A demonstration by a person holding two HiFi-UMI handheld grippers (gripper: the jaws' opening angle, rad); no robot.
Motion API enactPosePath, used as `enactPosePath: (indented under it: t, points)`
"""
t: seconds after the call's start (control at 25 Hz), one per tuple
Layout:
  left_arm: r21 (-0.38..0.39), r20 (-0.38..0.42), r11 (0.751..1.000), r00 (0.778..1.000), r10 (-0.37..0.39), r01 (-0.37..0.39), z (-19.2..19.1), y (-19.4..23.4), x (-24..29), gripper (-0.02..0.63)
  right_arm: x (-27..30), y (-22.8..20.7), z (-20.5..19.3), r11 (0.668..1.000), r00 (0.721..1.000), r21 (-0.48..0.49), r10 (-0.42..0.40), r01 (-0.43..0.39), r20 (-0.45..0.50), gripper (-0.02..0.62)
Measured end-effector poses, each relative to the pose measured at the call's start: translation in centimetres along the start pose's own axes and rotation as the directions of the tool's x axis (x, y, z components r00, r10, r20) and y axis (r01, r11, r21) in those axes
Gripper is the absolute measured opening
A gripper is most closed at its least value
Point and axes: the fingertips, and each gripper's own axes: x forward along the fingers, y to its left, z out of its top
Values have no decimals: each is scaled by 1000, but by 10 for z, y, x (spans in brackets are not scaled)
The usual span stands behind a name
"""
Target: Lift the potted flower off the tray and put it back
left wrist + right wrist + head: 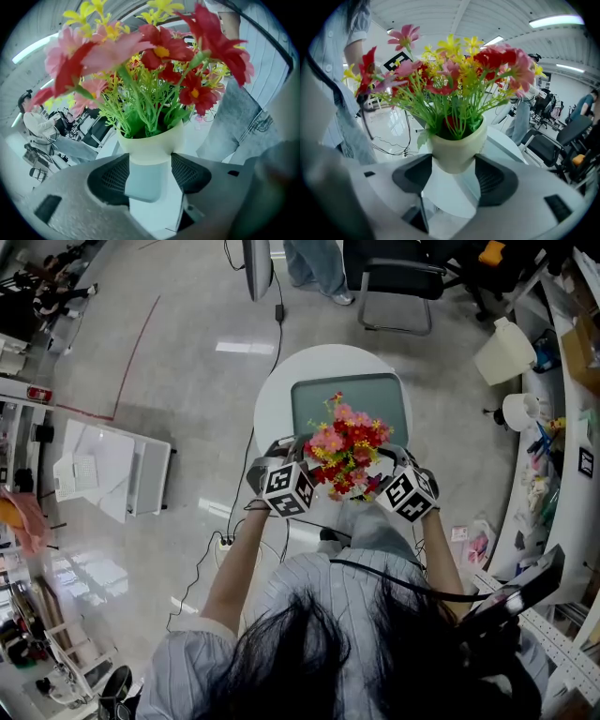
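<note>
While the left gripper (150,174) and right gripper (453,177) both clamp the potted flower (347,454), it hangs at the tray's (314,404) 6 o'clock, apparently lifted clear; setting it back is left.

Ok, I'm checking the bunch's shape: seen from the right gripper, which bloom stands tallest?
The pink bloom poking out at the upper left of the potted flower; the yellow blooms and red blooms sit lower.

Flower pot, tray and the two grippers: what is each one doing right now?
Potted flower: upright, gripped from both sides, looks lifted off the tray.
Tray: flat, visible part bare.
Left gripper: shut on the pot.
Right gripper: shut on the pot.
</note>
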Motion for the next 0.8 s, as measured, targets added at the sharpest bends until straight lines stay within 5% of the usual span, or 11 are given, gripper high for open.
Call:
enactPosePath:
  t: [0.8]
  points:
    - [-24, 23, 1000, 1000, -8, 9, -6, -14, 0, 293, 1, 13, -5, 1000, 1000, 7, -5, 5, -11, 285]
